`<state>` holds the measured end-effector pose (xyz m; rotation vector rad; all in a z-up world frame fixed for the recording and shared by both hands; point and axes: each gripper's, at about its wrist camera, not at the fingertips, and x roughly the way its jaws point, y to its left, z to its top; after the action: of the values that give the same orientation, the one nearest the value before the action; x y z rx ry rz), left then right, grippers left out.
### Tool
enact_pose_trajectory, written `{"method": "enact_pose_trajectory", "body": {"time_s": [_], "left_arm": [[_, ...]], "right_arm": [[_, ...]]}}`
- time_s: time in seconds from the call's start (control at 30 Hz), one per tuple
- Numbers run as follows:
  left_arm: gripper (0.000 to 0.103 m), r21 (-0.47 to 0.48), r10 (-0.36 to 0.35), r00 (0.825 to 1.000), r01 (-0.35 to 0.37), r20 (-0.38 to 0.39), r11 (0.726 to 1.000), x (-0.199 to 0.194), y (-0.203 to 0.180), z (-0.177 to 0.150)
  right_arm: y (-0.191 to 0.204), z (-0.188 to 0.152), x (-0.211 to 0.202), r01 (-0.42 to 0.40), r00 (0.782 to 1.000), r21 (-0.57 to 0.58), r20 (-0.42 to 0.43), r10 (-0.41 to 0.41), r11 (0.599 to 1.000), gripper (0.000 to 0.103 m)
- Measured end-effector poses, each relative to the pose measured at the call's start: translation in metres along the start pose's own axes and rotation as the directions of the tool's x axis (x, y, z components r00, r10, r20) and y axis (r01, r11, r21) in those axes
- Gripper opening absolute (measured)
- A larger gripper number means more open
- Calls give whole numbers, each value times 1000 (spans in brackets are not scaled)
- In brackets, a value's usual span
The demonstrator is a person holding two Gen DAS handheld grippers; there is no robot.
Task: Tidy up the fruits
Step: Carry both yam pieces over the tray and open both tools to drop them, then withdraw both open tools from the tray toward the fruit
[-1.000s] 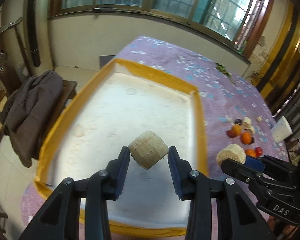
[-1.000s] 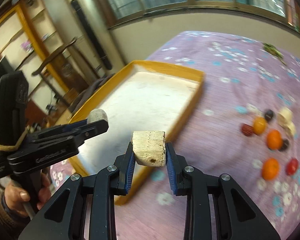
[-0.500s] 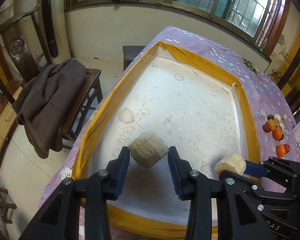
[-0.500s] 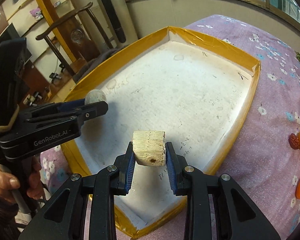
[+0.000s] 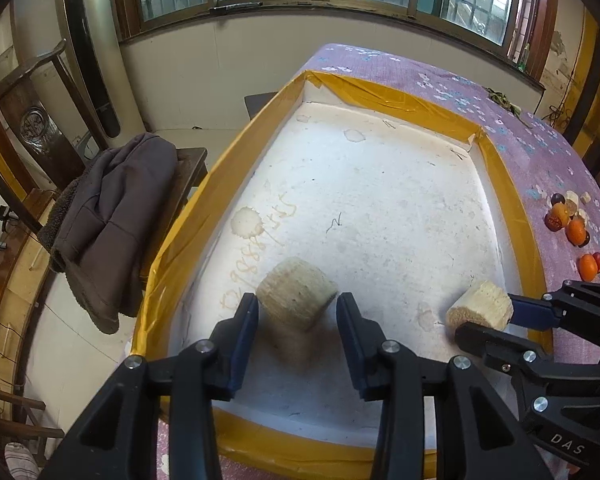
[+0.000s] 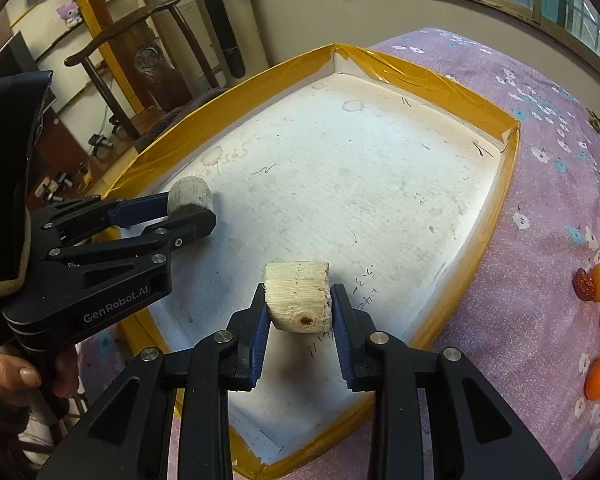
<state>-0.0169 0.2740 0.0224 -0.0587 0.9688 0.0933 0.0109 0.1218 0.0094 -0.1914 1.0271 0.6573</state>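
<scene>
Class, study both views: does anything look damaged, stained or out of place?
Yes. The tray has a brown ring stain beside scribbled writing on its white floor, near the left wall. Its yellow tape is wrinkled and peeling at the far right corner. Nothing looks spilled.

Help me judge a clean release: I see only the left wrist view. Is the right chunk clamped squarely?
Observer: Yes. The right gripper has one pad pressed on each side of its chunk, which sits level between them.
Operator: Where is it over the tray?
Observer: Over the tray floor near the front right rim, beside some handwriting.
Operator: Any mark on the chunk?
Observer: A small round hole in the end facing the camera.
</scene>
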Motion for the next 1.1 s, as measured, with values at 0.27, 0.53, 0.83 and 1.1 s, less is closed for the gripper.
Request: {"method": "enact_pose_trajectory", "body": {"time_s": [0.27, 0.53, 0.83, 1.1], "left_arm": [[74, -13, 67, 997, -66, 46, 998, -17, 7, -7], [79, -43, 104, 992, -101, 77, 994, -32, 5, -11], [89, -96, 75, 989, -64, 124, 993, -47, -12, -14], [95, 3, 5, 985, -6, 174, 1000, -59, -79, -6]], "right_arm": [[-1, -5, -8, 22, 1000, -22, 16, -21, 1000, 34], [-3, -17, -34, 23, 998, -25, 64, -21, 999, 35], [-27, -45, -76, 83, 989, 13, 125, -84, 996, 37], [-73, -72, -102, 137, 979, 128, 133, -153, 982, 42]]}}
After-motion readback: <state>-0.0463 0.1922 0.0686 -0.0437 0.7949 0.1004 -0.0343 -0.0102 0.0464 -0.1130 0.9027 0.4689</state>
